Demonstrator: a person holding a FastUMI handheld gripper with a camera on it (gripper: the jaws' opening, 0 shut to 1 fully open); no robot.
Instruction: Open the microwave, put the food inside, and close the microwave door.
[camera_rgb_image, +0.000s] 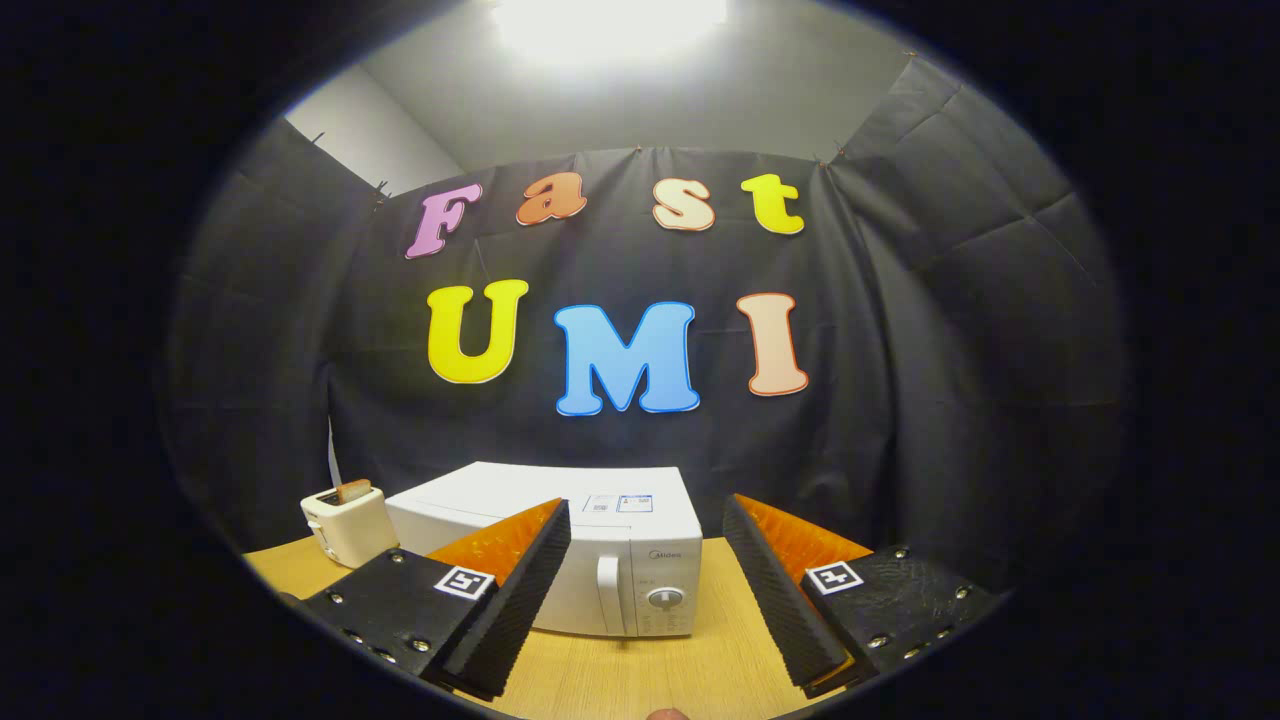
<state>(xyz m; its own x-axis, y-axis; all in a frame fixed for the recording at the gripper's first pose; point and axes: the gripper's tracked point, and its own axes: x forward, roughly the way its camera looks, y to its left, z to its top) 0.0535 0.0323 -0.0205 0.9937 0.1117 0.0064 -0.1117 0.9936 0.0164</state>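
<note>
We hold the gripper with fingers spread wide and empty, the closed microwave on the table just beyond them; opening comes first, so we judge the next move is reaching its door handle

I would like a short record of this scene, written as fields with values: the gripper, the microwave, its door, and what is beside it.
gripper: open, holding nothing, fingers apart
microwave: white, on the wooden table, just ahead of the fingers
door: closed, handle between the fingers
toaster: beside the microwave, bread in its slot
task progress: door not yet opened
</note>
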